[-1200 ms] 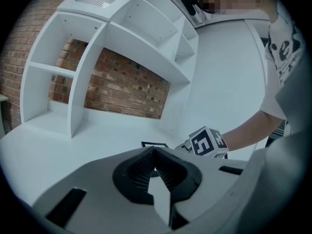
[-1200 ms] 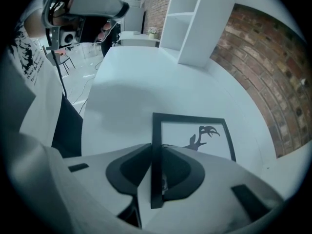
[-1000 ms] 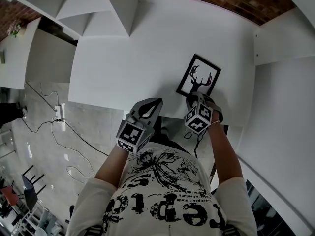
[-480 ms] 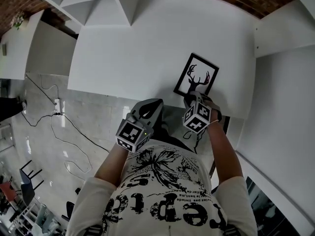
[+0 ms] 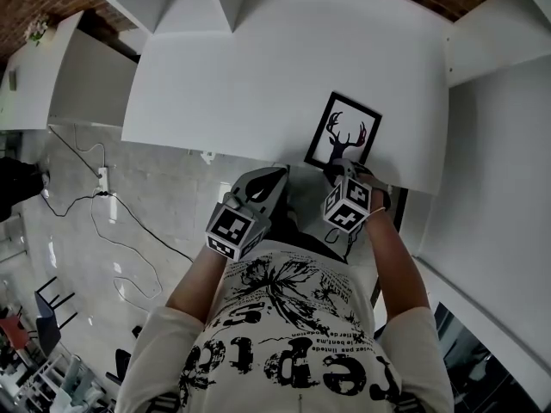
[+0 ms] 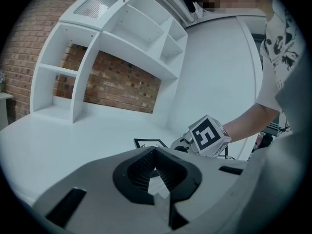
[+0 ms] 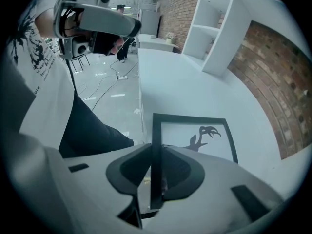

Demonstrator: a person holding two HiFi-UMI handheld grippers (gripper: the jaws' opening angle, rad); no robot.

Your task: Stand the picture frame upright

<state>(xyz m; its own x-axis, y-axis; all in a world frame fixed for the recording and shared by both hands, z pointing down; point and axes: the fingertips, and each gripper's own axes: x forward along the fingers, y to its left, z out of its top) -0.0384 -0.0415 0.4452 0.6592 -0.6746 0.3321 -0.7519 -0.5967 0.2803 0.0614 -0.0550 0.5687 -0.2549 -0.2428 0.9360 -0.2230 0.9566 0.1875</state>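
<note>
Picture frame (image 5: 345, 132) drawn closer to the near edge of the table (image 5: 258, 76), right gripper (image 5: 337, 170) clamped on its dark border, left gripper (image 5: 279, 174) closed, empty, alongside.

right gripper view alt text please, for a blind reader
The right gripper clamps its grey jaws on the near edge of a black rectangular picture frame with a deer-silhouette print, over a white tabletop. A brick wall and white shelving stand beyond; the person is at left.
</note>
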